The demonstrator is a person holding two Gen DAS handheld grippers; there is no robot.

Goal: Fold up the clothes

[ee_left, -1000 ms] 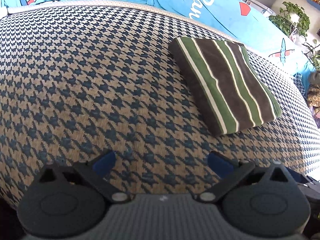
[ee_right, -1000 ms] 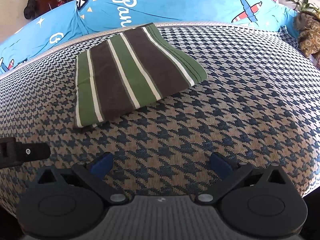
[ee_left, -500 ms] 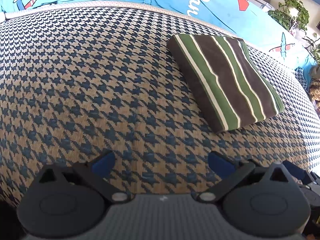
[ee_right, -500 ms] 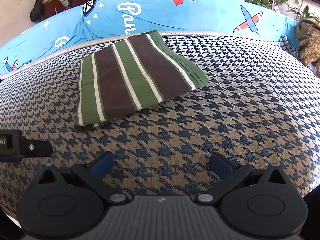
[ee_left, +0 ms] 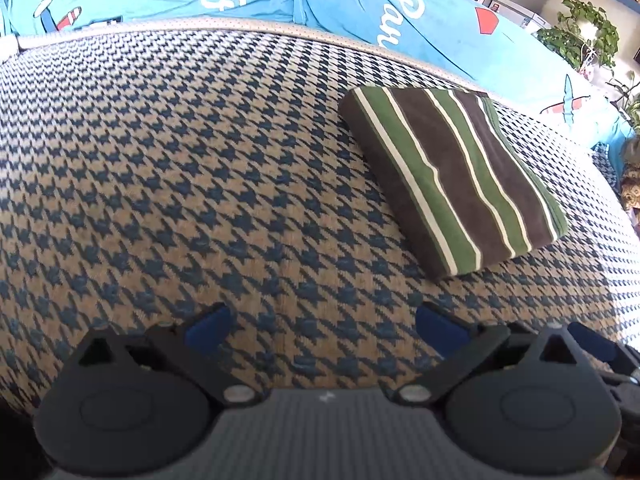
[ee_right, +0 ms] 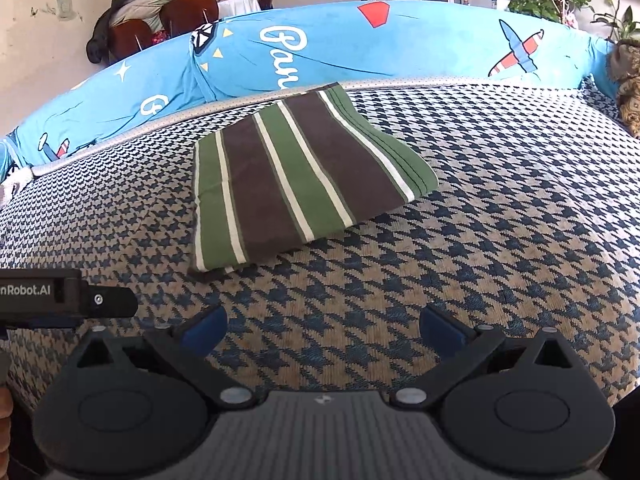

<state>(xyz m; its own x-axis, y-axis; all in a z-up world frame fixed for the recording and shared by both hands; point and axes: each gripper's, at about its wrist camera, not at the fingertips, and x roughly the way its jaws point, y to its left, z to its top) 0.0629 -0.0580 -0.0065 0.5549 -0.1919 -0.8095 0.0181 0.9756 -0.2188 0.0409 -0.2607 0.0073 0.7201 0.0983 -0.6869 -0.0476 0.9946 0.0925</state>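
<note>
A folded garment (ee_left: 456, 176) with green, brown and white stripes lies flat as a neat rectangle on the houndstooth surface (ee_left: 180, 184). In the right wrist view the same garment (ee_right: 300, 176) sits ahead and a little left of centre. My left gripper (ee_left: 322, 326) is open, well short of the garment and to its left, with nothing between its blue pads. My right gripper (ee_right: 322, 326) is also open and empty, hovering over bare houndstooth cloth in front of the garment. The left gripper's black body (ee_right: 68, 298) shows at the left edge of the right wrist view.
A bright blue printed cover (ee_right: 360, 48) runs along the far edge of the houndstooth surface (ee_right: 500, 220). Potted plants (ee_left: 580, 36) stand at the far right. Chairs with a dark coat (ee_right: 160, 12) and a fridge stand behind.
Both grippers have drawn back and lifted slightly from the garment, tilting up so more of the room shows. The garment has not moved. Both grippers stay open.
</note>
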